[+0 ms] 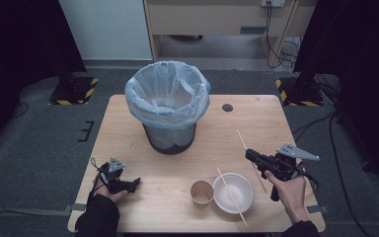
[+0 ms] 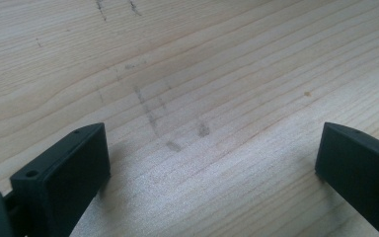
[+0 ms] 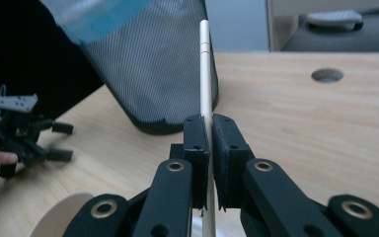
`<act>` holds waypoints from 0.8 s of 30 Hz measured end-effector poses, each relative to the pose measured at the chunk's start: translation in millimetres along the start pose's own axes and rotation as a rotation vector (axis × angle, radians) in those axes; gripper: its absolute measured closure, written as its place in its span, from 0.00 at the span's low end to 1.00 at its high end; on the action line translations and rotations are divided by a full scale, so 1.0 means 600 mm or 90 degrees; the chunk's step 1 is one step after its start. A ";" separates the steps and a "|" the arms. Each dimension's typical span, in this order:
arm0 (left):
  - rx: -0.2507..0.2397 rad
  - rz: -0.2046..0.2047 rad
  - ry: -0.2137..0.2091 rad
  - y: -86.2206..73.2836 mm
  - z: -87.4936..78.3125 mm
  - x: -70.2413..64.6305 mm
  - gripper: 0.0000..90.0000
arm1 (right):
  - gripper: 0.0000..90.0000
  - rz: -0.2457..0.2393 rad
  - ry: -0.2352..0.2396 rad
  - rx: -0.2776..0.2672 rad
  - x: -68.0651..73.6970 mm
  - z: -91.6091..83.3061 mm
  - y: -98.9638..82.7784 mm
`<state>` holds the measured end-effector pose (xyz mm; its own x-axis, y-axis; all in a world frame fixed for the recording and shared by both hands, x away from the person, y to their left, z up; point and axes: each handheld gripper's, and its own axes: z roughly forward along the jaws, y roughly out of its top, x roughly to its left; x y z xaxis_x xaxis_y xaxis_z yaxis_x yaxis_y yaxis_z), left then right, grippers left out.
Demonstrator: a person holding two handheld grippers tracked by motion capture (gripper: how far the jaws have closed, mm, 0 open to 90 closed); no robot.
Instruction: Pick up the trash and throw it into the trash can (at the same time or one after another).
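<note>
My right gripper [image 1: 249, 155] [image 3: 207, 123] is shut on a thin wooden chopstick [image 1: 241, 138] [image 3: 205, 74], held just above the table's right side. The stick runs up between the jaws toward the bin. A second chopstick [image 1: 232, 196] lies slanted across a white bowl [image 1: 242, 190] near the front edge. A brown paper cup [image 1: 202, 192] stands just left of the bowl. My left gripper [image 1: 135, 183] [image 2: 212, 158] rests on the wooden table [image 1: 128, 128] at the front left, open, with bare wood between its jaws. It also shows far off in the right gripper view [image 3: 66, 142].
A black mesh waste bin [image 1: 170, 136] [image 3: 153, 74] with a pale blue bag liner [image 1: 168, 94] stands at the middle back of the table. A round cable hole [image 1: 227, 107] [image 3: 327, 75] lies to its right. Dark floor surrounds the table.
</note>
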<state>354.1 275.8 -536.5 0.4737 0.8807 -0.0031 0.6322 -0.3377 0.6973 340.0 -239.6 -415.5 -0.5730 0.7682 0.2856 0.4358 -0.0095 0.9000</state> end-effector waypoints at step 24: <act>0.000 0.000 0.000 0.000 0.000 0.000 0.00 | 0.95 -0.012 0.068 -0.186 0.026 -0.014 0.136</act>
<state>353.9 275.5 -536.4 0.4734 0.8809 -0.0036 0.6327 -0.3372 0.6971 360.6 -233.9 -335.1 -0.6551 0.6988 0.2873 0.2157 -0.1915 0.9575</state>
